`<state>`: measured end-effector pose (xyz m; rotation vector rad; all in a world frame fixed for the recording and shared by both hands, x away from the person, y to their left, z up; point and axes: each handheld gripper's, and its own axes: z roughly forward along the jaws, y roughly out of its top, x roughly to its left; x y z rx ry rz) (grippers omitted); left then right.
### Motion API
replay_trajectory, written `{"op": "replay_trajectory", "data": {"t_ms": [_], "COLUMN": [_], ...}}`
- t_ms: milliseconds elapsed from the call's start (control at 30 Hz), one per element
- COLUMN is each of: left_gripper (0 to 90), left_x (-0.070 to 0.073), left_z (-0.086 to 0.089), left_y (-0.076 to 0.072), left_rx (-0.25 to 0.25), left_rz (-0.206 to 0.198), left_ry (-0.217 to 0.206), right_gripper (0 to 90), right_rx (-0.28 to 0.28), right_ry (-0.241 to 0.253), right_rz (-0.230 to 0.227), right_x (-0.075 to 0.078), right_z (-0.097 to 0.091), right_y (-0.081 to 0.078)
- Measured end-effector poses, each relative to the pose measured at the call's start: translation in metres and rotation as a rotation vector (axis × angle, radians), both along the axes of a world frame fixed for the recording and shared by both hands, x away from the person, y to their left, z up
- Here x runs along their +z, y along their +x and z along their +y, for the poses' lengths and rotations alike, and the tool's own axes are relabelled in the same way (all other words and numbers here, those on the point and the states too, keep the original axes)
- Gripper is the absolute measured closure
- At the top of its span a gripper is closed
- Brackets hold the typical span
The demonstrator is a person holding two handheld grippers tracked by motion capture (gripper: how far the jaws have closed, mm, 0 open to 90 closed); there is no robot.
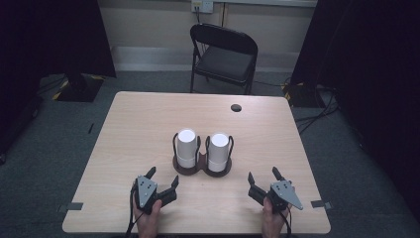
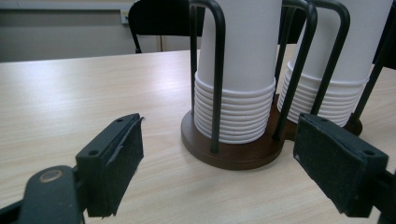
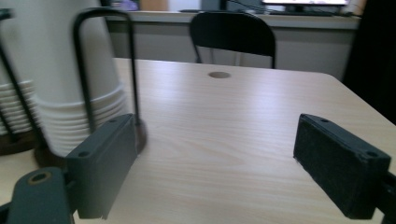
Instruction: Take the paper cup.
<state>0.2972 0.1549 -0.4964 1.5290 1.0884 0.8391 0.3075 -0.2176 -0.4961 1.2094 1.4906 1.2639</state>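
The cup holder (image 1: 202, 168) stood mid-table, two white cup stacks (image 1: 186, 147) upright inside its wire loops. The left gripper (image 1: 162, 178) hung near its front left, jaws apart and empty. The right gripper (image 1: 263, 176) sat off to its front right, jaws spread wide, gripping nothing.

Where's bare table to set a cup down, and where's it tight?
Free: the far strip between the cup holder and the cable hole, plus both side margins of the table. Also free between the left gripper and right gripper. Tight: between the two cup stacks.
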Motion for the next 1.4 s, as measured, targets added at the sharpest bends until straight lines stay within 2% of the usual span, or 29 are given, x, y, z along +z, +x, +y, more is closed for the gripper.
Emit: {"op": "replay_trajectory", "data": {"t_ms": [33,67,100,200,267,367,467,633,833,1000,1233,1333,1400], "left_gripper": [16.0,16.1,16.4,17.0,17.0,17.0,16.7,15.7,15.4,15.5,15.8,15.9,16.1], "left_x": [0.000,0.000,0.000,0.000,0.000,0.000,0.000,0.000,0.000,0.000,0.000,0.000,0.000], "left_z": [0.001,0.001,0.004,0.005,0.006,0.006,0.007,0.007,0.007,0.007,0.006,0.006,0.006], "left_y": [0.001,0.001,0.005,0.005,0.005,0.003,0.002,0.002,0.003,0.000,0.000,-0.001,0.000], "left_rx": [-0.006,-0.006,-0.036,-0.047,-0.053,-0.077,-0.062,-0.071,-0.070,-0.046,-0.056,-0.043,-0.033], "left_rz": [0.013,0.013,0.042,0.045,0.039,0.023,0.018,0.028,0.030,0.004,0.004,-0.004,0.010], "left_ry": [-0.005,-0.005,-0.030,-0.045,-0.046,-0.048,-0.050,-0.052,-0.051,-0.058,-0.044,-0.050,-0.057], "right_gripper": [12.5,12.5,12.5,12.7,13.0,14.3,15.9,15.9,16.6,22.9,26.3,27.9,28.2], "right_rx": [-0.027,-0.027,-0.035,-0.035,-0.035,0.003,0.013,0.057,0.081,0.111,0.154,0.209,0.231], "right_ry": [0.015,0.015,0.016,-0.002,0.004,0.030,0.025,0.018,0.040,0.058,0.087,0.092,0.099], "right_rz": [0.002,0.002,0.014,0.029,0.044,0.051,0.065,0.089,0.092,0.074,0.052,0.037,0.034], "right_x": [0.000,0.000,0.000,0.001,0.001,0.001,0.001,0.002,0.009,0.021,0.033,0.042,0.046], "right_z": [-0.001,-0.001,-0.001,0.000,0.000,-0.003,-0.002,0.001,0.004,0.010,0.015,0.019,0.022], "right_y": [0.000,0.000,0.001,0.002,0.003,0.003,0.004,0.006,0.004,0.007,0.010,0.012,0.014]}}
